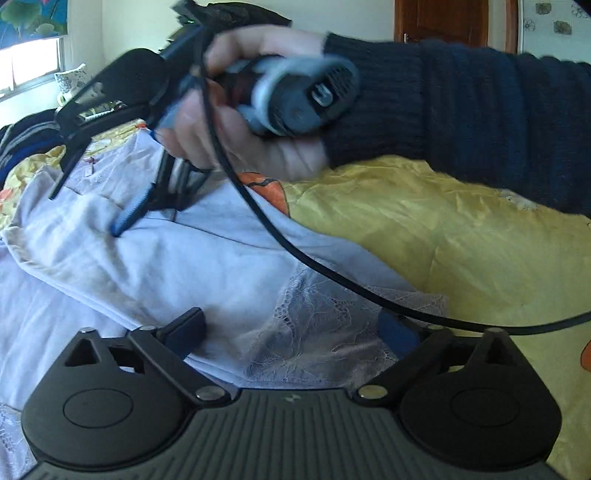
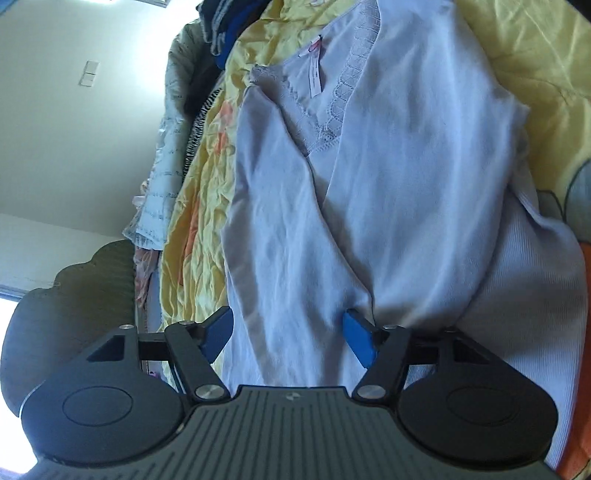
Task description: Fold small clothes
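Note:
A pale lavender top with lace trim [image 1: 207, 266] lies rumpled on a yellow quilt [image 1: 443, 236]. My left gripper [image 1: 291, 332] is open, its jaws wide apart over the garment's lace hem, which lies between them. In the left wrist view the right gripper [image 1: 88, 210] is held by a hand in a dark sleeve, its blue-padded fingers pressed down onto the cloth. In the right wrist view my right gripper [image 2: 288, 336] is open, with a fold of the top [image 2: 388, 184] between its blue pads [image 2: 356, 341]. The neckline and label lie further ahead.
A black cable [image 1: 280, 243] runs from the right gripper across the garment. Dark striped clothes [image 1: 26, 136] are piled at the far left. A wooden door [image 1: 443, 18] and a window [image 1: 33, 62] stand behind. A headboard [image 2: 92, 280] shows at the bed's edge.

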{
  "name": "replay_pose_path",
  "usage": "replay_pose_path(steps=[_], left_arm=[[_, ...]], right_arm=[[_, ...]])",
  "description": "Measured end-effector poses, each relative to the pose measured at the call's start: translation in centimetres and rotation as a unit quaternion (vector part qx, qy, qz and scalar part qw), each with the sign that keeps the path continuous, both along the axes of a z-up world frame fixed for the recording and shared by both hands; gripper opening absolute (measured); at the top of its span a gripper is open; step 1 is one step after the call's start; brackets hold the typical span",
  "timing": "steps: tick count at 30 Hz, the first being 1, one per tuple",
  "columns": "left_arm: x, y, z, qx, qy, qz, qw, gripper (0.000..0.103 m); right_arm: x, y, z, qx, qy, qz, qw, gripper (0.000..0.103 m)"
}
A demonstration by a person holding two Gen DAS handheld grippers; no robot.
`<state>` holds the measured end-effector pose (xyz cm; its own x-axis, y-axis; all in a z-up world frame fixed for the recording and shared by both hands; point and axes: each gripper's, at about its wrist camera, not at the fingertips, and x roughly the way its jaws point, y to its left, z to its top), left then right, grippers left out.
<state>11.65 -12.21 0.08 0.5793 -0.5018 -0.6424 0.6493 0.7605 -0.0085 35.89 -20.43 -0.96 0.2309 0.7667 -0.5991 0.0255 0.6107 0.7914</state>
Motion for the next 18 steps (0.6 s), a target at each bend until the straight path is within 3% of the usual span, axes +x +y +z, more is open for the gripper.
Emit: replay_pose_path(steps=[3, 7, 9, 13, 18], left_arm=[[0.0, -0.1, 0.0, -0.006, 0.003, -0.004, 1.0000, 0.103], [0.3, 0.5, 0.0, -0.025, 0.010, -0.003, 0.9996, 0.103], [0.5, 0.9, 0.1, -0.036, 0.014, -0.003, 0.9992, 0.103], [0.6, 1.3, 0.1, -0.049, 0.020, -0.003, 0.9986, 0.103], [0.8, 1.8, 0.1, -0.067, 0.028, -0.004, 0.9974, 0.103]], right_arm=[[1.2, 0.8, 1.9, -0.011, -0.034, 0.007, 0.999, 0.069], [5.7, 2.3, 3.5, 0.023, -0.055, -0.004, 0.998, 0.069], [8.8, 3.2, 3.5, 0.030, -0.056, -0.020, 0.998, 0.069], [14.8, 4.8, 2.9, -0.007, -0.071, -0.045, 0.996, 0.069], [20.1, 6.7, 1.4, -0.001, -0.079, -0.021, 0.997, 0.068]])
